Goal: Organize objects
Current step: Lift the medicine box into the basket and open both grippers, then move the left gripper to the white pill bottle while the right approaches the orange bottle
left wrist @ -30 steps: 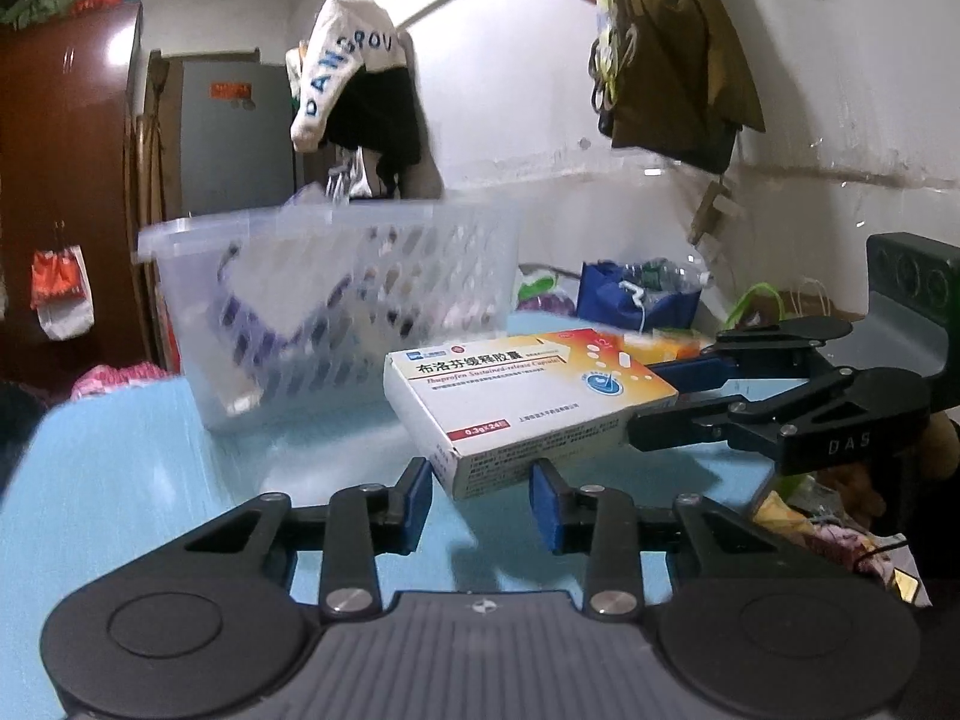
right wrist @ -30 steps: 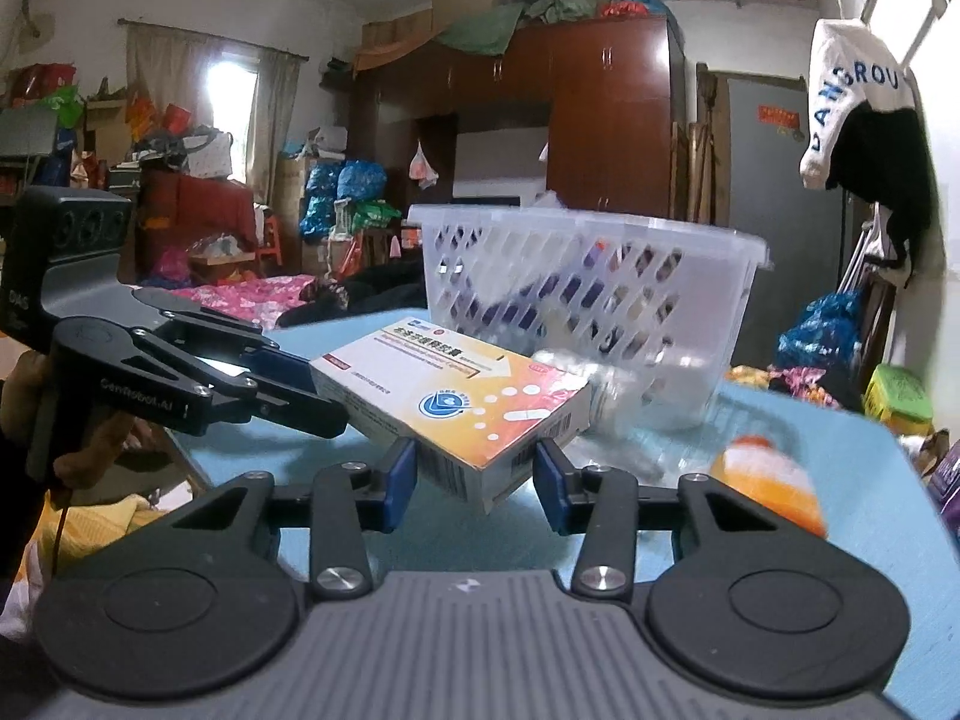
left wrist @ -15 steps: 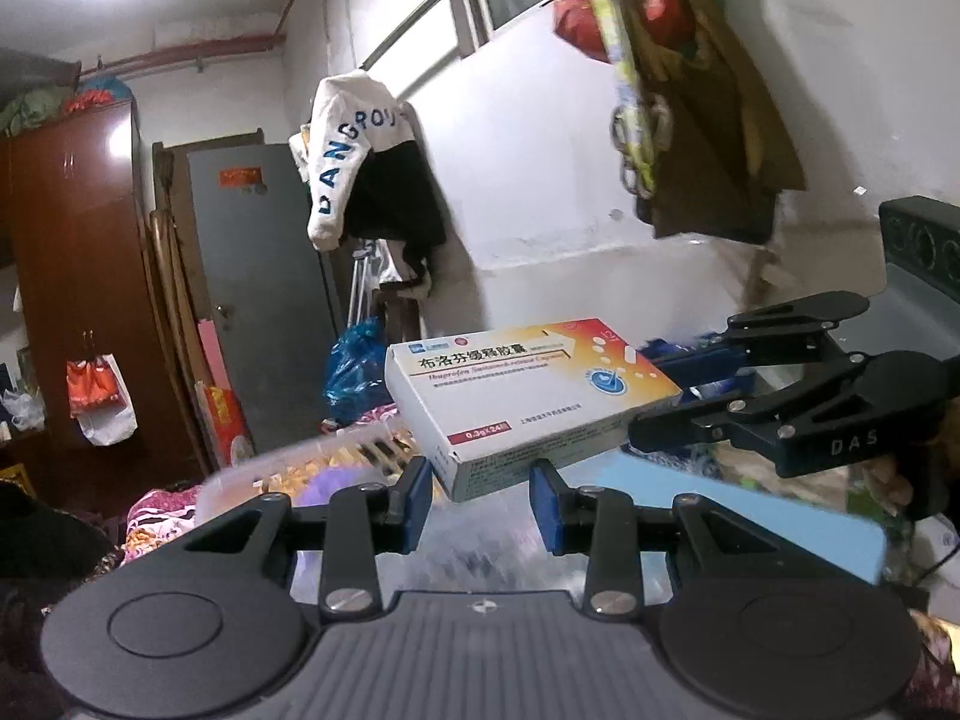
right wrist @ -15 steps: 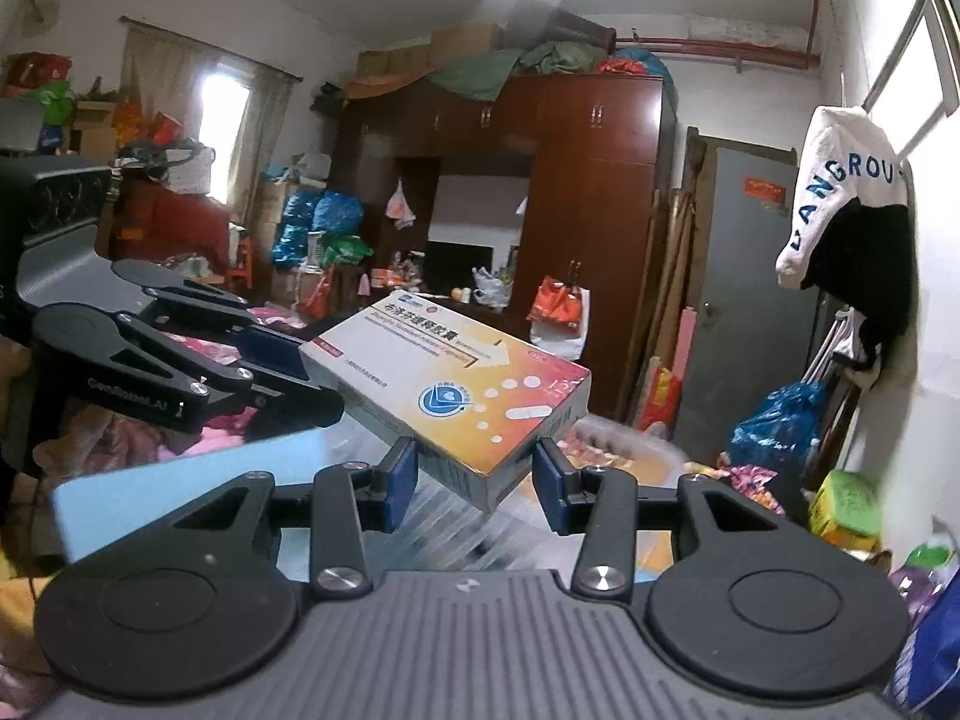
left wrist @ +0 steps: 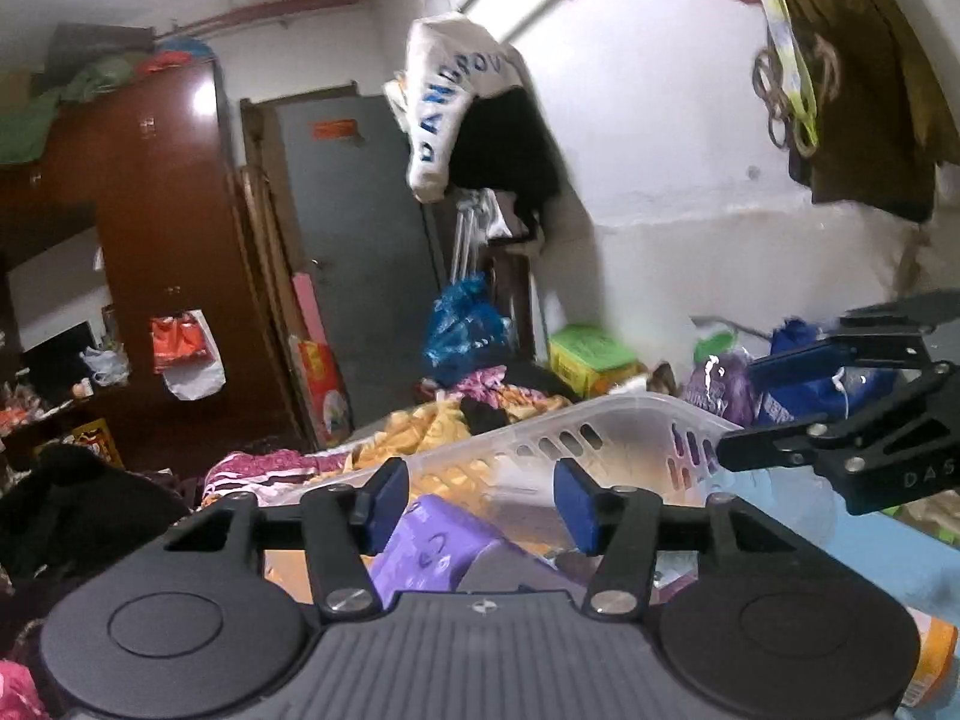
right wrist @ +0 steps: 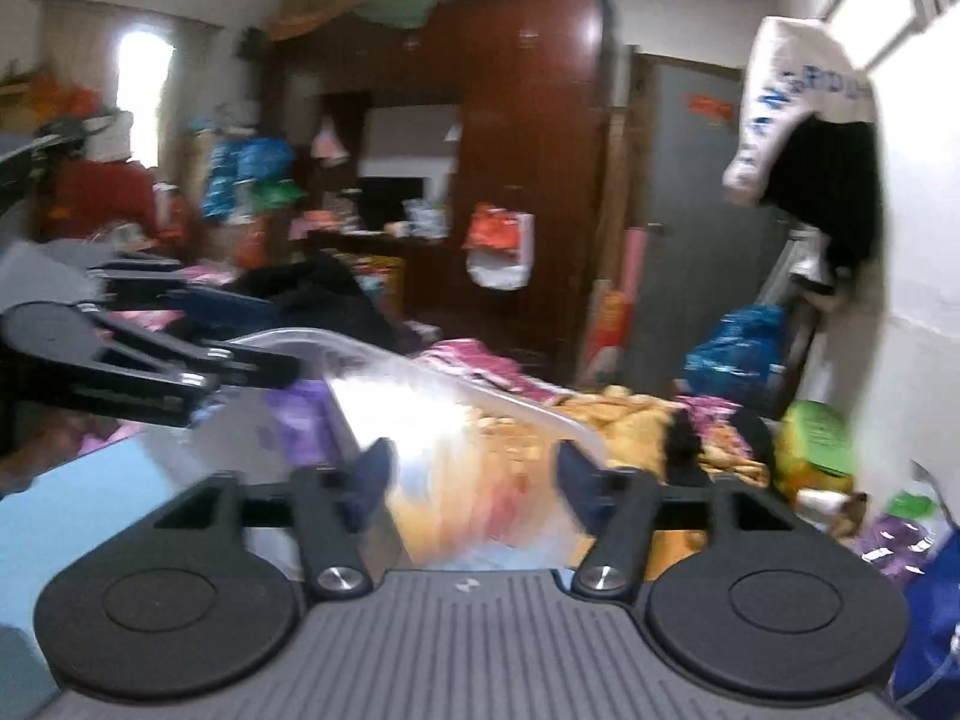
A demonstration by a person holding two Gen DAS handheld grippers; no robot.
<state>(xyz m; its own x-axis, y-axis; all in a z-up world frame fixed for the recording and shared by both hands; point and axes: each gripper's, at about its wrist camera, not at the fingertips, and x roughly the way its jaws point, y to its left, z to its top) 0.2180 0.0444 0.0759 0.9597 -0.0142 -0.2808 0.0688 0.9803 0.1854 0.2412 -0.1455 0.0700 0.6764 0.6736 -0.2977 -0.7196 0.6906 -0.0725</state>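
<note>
My left gripper [left wrist: 480, 507] is open and empty above the white plastic basket [left wrist: 606, 420]. A purple pack [left wrist: 438, 546] lies in the basket under it. My right gripper [right wrist: 471, 483] is open and empty over the same basket [right wrist: 420, 378]; a blurred orange and white shape [right wrist: 474, 498], perhaps the medicine box, shows between its fingers. The right gripper also shows in the left wrist view [left wrist: 798, 408], and the left gripper in the right wrist view [right wrist: 240, 342].
The basket stands on a light blue table [left wrist: 888, 558]. An orange bottle [left wrist: 930, 660] lies at the lower right. A brown wardrobe [left wrist: 150, 252], a grey door [left wrist: 360, 240], hanging clothes [left wrist: 474, 120] and heaps of bags and cloth fill the room behind.
Both grippers held the medicine box and lifted it over the basket. Now both have opened and the box is gone from between them. The right wrist view is blurred.
</note>
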